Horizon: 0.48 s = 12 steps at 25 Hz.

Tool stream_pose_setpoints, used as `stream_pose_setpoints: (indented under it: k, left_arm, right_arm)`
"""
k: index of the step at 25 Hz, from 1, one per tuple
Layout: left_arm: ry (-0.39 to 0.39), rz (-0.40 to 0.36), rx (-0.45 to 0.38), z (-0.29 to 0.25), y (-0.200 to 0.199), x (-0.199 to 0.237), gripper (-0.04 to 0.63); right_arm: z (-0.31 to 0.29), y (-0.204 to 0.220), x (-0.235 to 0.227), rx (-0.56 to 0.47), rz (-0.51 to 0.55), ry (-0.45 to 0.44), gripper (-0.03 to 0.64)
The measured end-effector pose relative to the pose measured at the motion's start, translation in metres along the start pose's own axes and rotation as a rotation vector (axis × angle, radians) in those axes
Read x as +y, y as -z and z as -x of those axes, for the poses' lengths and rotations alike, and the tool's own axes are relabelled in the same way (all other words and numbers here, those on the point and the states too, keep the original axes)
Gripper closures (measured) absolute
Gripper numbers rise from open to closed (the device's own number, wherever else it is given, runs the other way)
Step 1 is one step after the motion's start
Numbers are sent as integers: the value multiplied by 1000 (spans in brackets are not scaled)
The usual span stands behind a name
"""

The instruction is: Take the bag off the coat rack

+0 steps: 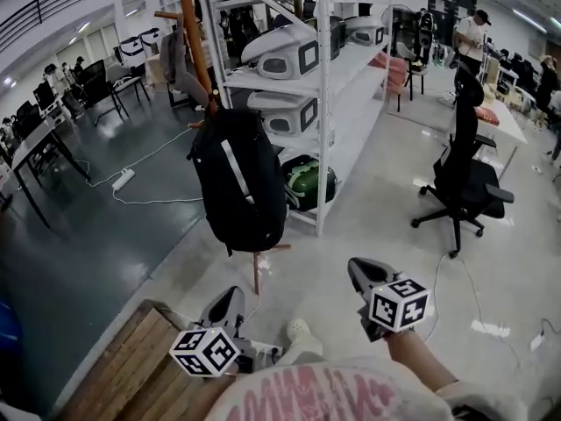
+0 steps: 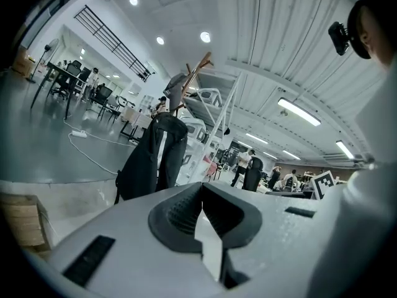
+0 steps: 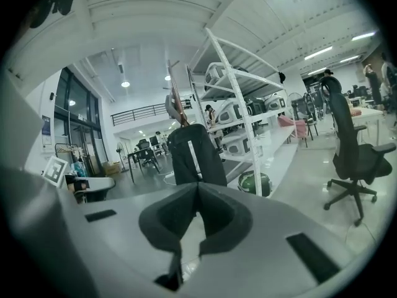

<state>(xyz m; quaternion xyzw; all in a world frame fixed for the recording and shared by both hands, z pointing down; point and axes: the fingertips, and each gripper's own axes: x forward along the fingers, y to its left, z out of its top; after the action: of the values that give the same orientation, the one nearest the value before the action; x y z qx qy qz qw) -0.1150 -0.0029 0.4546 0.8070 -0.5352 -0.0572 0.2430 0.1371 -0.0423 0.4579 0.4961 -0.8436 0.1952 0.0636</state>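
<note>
Pink-printed shirt fabric (image 1: 337,397) fills the bottom edge of the head view. Just beyond it the left hand-held gripper (image 1: 230,296) and the right hand-held gripper (image 1: 358,272) are held low at about waist height, side by side and well apart. Both point forward towards the coat rack (image 1: 195,42). Each is clenched on nothing: in both gripper views the dark pads meet along a closed seam with only floor showing past them.

The bag (image 1: 238,182), a black backpack with a pale stripe, hangs by its top from the wooden rack, its body dangling clear of the floor. It sits just in front of a white shelving unit (image 1: 324,103). Both gripper views have it ahead and roughly centred, but not within reach.

By my reading this is the approach step, with nothing grasped yet. The next move likely calls for stepping closer, raising one tool to the bag's top loop or strap and opening its jaws. Once gripped, the bag would need lifting up and off the peg rather than a straight pull.
</note>
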Motion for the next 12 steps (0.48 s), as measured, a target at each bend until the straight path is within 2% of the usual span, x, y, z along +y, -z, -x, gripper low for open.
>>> stream_pose_setpoints:
  k: [12]
  left_arm:
    - [-30, 21, 12, -48, -19, 32, 591]
  right_arm:
    - [-51, -15, -14, 9, -32, -12, 611]
